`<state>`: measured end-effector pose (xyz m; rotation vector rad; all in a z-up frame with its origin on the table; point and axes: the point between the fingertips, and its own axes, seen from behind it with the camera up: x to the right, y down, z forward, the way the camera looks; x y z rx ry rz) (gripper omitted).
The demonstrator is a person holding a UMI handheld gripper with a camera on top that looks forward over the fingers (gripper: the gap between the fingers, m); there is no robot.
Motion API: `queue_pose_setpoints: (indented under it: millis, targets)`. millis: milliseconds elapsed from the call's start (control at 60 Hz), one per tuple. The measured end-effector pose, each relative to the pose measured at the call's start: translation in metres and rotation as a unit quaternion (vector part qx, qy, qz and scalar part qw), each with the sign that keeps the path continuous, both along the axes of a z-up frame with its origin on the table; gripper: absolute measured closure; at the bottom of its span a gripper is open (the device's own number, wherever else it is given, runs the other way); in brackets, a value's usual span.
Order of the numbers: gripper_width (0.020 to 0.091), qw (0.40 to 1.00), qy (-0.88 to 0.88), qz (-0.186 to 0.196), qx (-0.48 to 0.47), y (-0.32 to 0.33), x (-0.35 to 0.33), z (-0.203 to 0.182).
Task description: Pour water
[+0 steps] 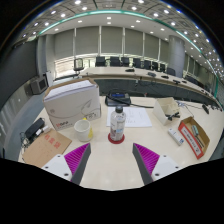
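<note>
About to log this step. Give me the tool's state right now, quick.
Tool: open, holding nothing; the water bottle stands on the table just ahead of its fingers, untouched.

The room is bright; light comes from the ceiling lamps [95, 12]. The table [110, 160] shows only soft shadows. Straight lines bend strongly toward the edges.
</note>
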<state>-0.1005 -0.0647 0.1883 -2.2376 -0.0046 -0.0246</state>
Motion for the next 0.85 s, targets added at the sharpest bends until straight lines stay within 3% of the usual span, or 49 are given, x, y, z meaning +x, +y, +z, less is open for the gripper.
queue_pose_setpoints:
  millis: [383,633,850]
  targets:
    - [0.0241,0.999,-0.042,-0.018,-0.007,-0.108,-0.023,0.019]
    - [0.0244,0.997,-0.071,-0.018,0.017,-0.112,-0.017,0.036]
    - [0.0246,0.998,-0.065,-0.009,0.005,-0.109,-0.015,0.028]
